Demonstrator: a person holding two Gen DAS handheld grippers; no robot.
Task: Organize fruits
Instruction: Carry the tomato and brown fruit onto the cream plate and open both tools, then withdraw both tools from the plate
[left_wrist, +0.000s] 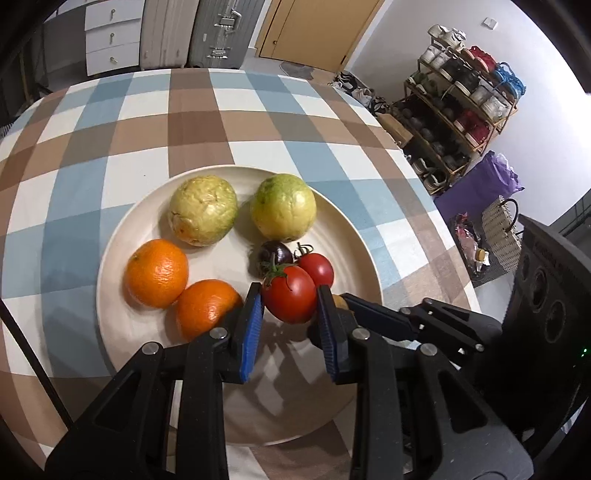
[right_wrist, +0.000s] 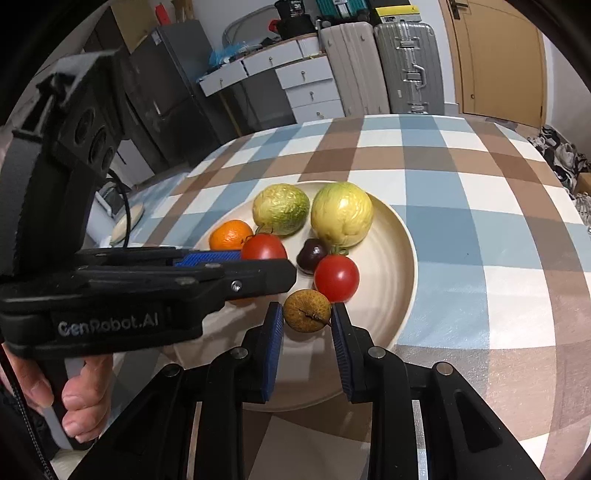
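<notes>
Checked cloth in blue, brown and white is covering the round worktop (left_wrist: 295, 110), and a wide cream plate (left_wrist: 122, 236) is sitting on it with all the fruit gathered inside. Two pale green guavas (left_wrist: 202, 210) are lying side by side at the far part of the plate, and two oranges (left_wrist: 156, 272) are touching each other at its left side as the left wrist camera sees it. A dark purple cherry tomato (left_wrist: 275, 253) is resting just beside a small red tomato (left_wrist: 317, 268).

The left gripper (left_wrist: 290, 306) is pointing steeply down, and its blue-padded jaws are holding a larger red tomato (left_wrist: 290, 297) by its sides, low over the plate. A hand (right_wrist: 79, 402) is gripping that tool's handle.

The right gripper (right_wrist: 307, 314) is standing just beside it at the near rim, its jaws narrow and pressing on a small brown, rough-skinned round fruit (right_wrist: 307, 310); I cannot tell whether that fruit is touching the plate.

Suitcases (right_wrist: 384, 66) and white drawers (right_wrist: 310, 88) are standing behind the worktop
</notes>
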